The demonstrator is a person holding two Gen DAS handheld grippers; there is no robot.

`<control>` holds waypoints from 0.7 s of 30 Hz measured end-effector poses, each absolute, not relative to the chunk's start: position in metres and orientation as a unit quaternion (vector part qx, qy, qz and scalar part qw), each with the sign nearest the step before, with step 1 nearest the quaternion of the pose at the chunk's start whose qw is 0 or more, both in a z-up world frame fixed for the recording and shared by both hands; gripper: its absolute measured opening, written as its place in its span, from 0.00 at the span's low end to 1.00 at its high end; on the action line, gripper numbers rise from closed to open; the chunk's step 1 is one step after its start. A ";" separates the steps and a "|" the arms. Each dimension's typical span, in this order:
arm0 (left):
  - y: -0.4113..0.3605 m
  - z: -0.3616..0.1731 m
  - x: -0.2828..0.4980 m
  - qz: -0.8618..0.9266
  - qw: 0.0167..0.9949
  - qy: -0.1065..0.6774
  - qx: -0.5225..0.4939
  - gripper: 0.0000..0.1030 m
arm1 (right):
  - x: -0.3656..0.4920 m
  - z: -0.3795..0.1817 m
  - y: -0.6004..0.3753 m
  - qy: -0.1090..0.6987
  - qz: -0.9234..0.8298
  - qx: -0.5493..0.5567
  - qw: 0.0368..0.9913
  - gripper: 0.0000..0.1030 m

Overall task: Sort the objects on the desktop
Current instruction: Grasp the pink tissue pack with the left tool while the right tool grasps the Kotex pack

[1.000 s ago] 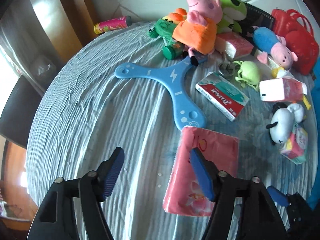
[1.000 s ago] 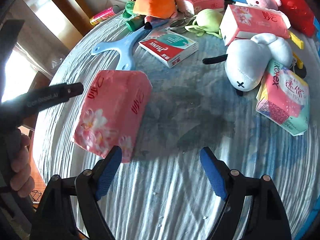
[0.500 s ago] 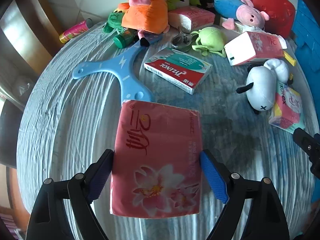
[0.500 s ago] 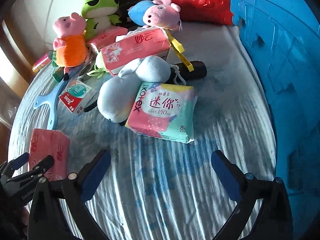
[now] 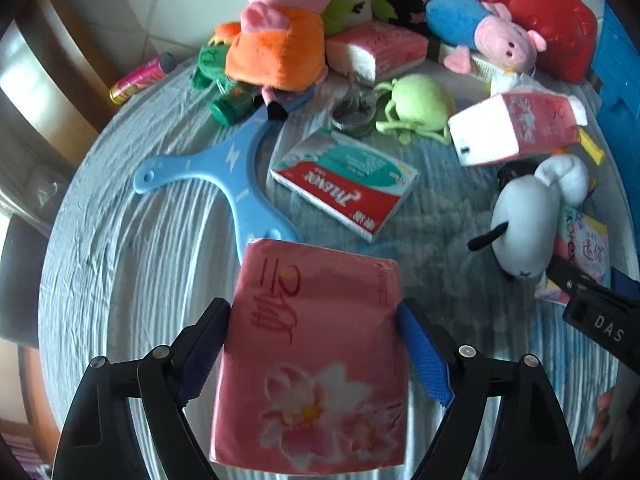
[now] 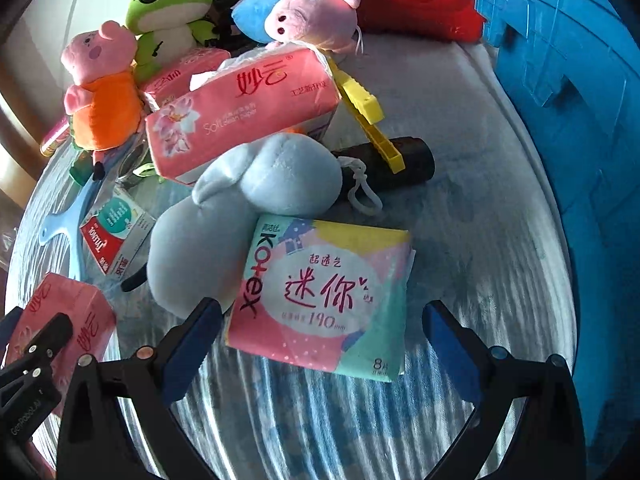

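Pink tissue pack [image 5: 316, 344] pinched between left gripper [image 5: 316, 354] pads. Right gripper [image 6: 320, 340] spread wide, Kotex pad pack [image 6: 324, 296] straddled, ungrasped. Risk: soft pack squeezed out, dropped.

Left claw [image 5: 314, 354] clamps pink tissue pack [image 5: 316, 356].

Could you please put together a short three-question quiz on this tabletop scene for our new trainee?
1. True or false: the left tool has closed on the pink tissue pack.
2. Which item lies between the open fingers of the right tool: A) the Tylenol box, B) the Kotex pack, C) the yellow clip?
3. Name the soft toy touching the Kotex pack's left edge.

Key: 1 true; 2 B; 3 the pale blue plush.
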State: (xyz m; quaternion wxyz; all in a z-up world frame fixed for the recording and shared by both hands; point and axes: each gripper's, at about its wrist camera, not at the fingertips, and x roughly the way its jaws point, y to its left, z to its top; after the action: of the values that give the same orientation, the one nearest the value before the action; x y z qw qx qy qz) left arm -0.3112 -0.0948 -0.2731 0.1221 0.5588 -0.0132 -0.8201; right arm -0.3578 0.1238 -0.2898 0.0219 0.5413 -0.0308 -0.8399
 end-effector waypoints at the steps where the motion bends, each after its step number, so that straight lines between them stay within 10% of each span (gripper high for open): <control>1: -0.096 -0.280 -0.311 -0.812 0.121 -0.009 0.571 0.88 | -0.360 -0.294 0.124 -0.029 -0.836 0.547 0.021 0.99; 4: -0.092 -0.279 -0.307 -0.818 0.117 -0.020 0.562 0.86 | -0.361 -0.301 0.119 -0.027 -0.829 0.558 0.029 0.83; 13: -0.090 -0.270 -0.291 -0.829 0.100 -0.019 0.551 0.78 | -0.333 -0.295 0.106 -0.003 -0.822 0.568 0.042 0.79; 17: -0.090 -0.252 -0.276 -0.847 0.098 -0.022 0.522 0.38 | -0.311 -0.286 0.099 -0.002 -0.828 0.559 0.051 0.79; 21: -0.100 -0.249 -0.265 -0.842 0.082 -0.003 0.533 0.38 | -0.292 -0.270 0.092 0.004 -0.839 0.541 0.058 0.79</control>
State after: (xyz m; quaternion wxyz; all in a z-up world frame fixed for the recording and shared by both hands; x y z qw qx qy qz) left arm -0.2651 -0.0998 -0.2491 0.0824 0.5331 -0.0027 -0.8420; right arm -0.2923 0.0925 -0.2697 0.0575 0.5408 0.0039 -0.8392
